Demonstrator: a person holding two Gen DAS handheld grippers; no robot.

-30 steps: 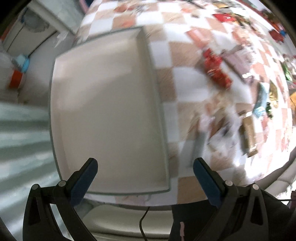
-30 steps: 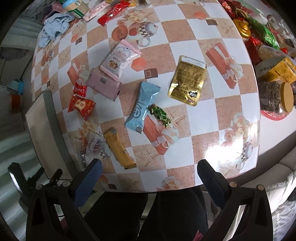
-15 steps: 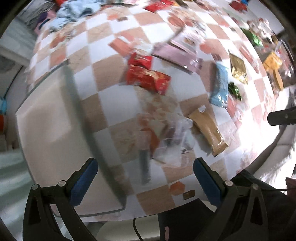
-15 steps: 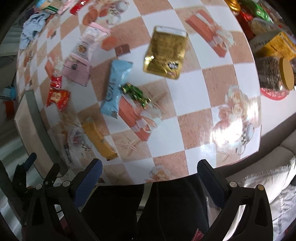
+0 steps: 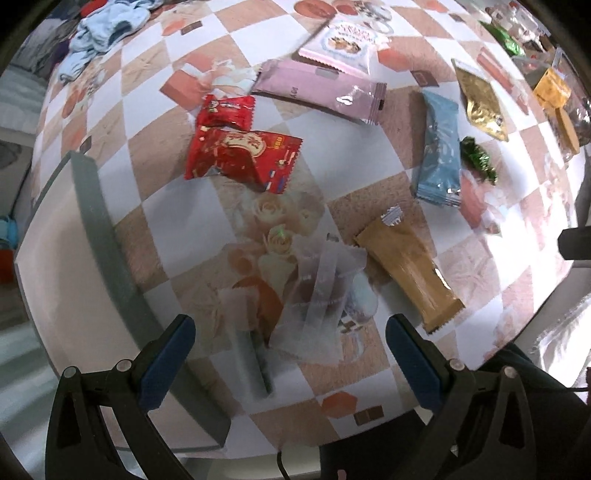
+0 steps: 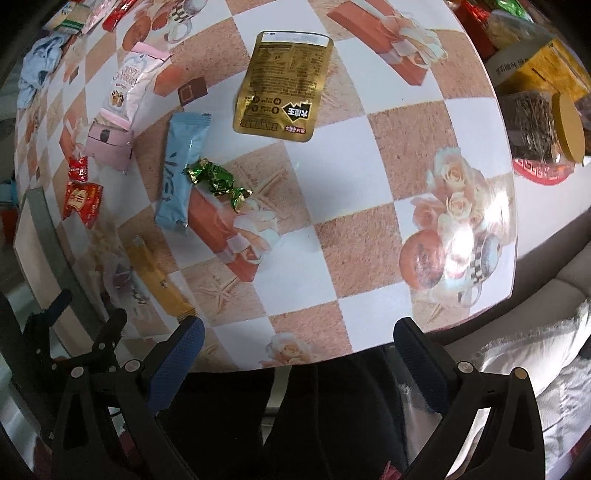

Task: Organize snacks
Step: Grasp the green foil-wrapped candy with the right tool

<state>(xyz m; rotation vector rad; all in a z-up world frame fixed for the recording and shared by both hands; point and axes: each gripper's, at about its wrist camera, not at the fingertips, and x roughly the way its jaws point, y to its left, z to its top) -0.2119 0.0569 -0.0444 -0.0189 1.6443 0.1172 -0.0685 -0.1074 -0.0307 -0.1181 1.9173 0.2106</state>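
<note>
Snack packets lie scattered on the checked tablecloth. My left gripper [image 5: 288,350] hangs open above a clear plastic packet [image 5: 314,295], with a mustard bar [image 5: 410,273] to its right and two red packets [image 5: 240,155] beyond. Further out lie a pink packet [image 5: 321,90], a blue packet [image 5: 439,147], a green candy [image 5: 478,157] and a gold pouch [image 5: 480,99]. A white tray with a grey rim [image 5: 107,240] sits at the left. My right gripper [image 6: 295,354] is open over the table's near edge, short of the green candy [image 6: 216,179], blue packet [image 6: 183,170] and gold pouch [image 6: 282,86].
A jar with a tan lid [image 6: 543,129], a yellow box [image 6: 546,66] and a red dish stand at the right edge. A blue cloth [image 5: 107,26] lies at the far left corner. A person's dark trousers [image 6: 295,406] and a pale sofa cushion [image 6: 535,350] are below the table edge.
My left gripper has swung right, from over the white tray to over the clear packet and the snacks. My right gripper has come lower and nearer the table's front edge. Both stay open.
</note>
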